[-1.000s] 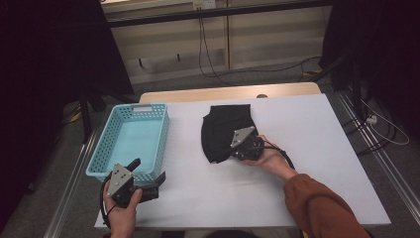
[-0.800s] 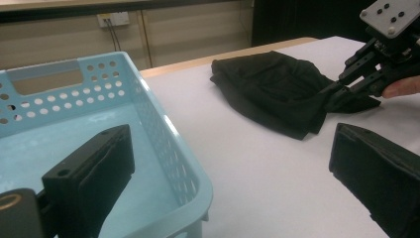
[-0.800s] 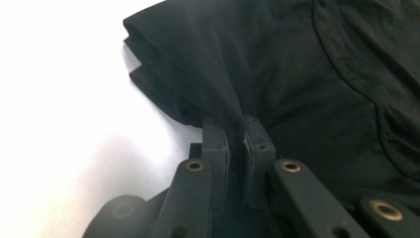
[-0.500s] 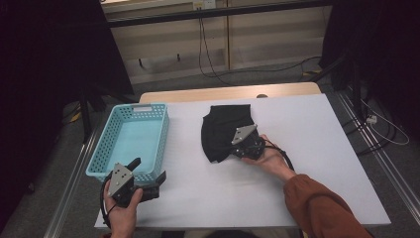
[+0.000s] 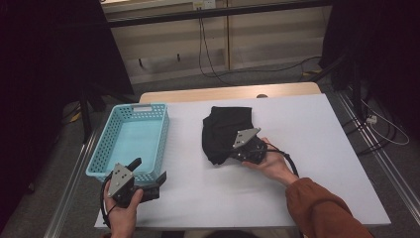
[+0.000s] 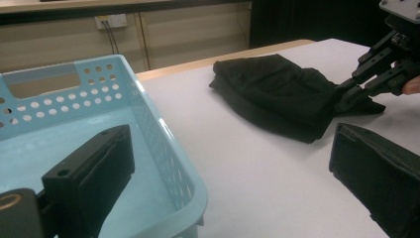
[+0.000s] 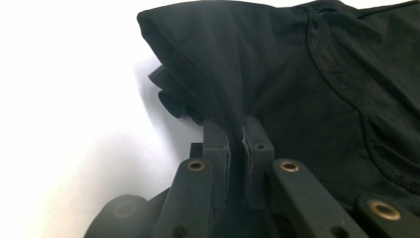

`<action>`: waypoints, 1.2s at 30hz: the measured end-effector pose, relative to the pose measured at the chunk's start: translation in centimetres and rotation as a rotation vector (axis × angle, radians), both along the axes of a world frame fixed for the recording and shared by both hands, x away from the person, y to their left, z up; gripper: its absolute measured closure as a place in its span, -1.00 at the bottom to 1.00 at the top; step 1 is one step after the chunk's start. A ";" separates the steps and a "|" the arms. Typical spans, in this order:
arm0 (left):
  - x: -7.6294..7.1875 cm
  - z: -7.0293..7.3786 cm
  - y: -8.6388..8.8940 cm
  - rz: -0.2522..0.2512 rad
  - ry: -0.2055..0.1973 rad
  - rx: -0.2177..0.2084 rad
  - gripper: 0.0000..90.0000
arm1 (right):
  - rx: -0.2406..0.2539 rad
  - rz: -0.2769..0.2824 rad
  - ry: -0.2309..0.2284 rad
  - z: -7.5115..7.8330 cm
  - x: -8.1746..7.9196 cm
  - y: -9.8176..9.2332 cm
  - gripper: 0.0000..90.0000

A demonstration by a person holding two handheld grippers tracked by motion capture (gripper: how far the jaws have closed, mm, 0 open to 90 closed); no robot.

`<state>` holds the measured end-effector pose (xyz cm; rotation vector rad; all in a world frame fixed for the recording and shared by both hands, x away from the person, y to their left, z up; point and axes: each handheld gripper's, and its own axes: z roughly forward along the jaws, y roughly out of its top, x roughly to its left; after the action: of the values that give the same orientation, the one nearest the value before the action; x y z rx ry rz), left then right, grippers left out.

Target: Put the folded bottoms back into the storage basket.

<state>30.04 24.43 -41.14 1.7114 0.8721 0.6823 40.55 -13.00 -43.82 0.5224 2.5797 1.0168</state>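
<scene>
Right gripper (image 7: 236, 141) pinches the black garment's (image 5: 225, 130) near edge — grasp made. Left gripper (image 5: 148, 173) waits open beside the blue basket (image 5: 106, 144). Next, probably: lift toward the basket.

R tongs (image 7: 236, 148) pinched on black cloth (image 7: 297, 74) fold, white table (image 7: 64, 99).

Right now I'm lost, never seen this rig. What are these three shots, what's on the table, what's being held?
No robot arm here: a person holds a two-jaw gripper in each hand. The high view looks down on the white table. The other two views come from cameras riding on each gripper, looking along its black jaws. On the table lie a light blue perforated basket and a folded black garment. The right gripper is shut on a pinched fold of the garment's edge. The left gripper is open beside the basket's near corner, holding nothing.
</scene>
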 end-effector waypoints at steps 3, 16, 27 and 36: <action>0.0 0.0 -0.1 -0.001 0.001 -0.004 -0.92 | 0.001 0.000 0.001 0.0 -0.4 -0.1 0.88; 0.0 0.2 -1.5 -0.042 0.012 0.013 -0.88 | 0.029 0.014 0.010 0.6 -2.7 -0.4 0.88; 0.7 0.2 -3.9 -0.120 0.049 0.037 -0.87 | 0.056 0.025 0.023 0.9 -4.1 -0.3 0.88; 2.4 0.0 -6.3 -0.187 0.076 0.053 -0.87 | 0.062 0.040 0.020 1.0 -5.2 -0.3 0.88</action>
<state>32.39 18.08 -41.11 1.8494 0.7396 0.5220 35.33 -13.30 -42.82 0.5012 2.5925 1.1132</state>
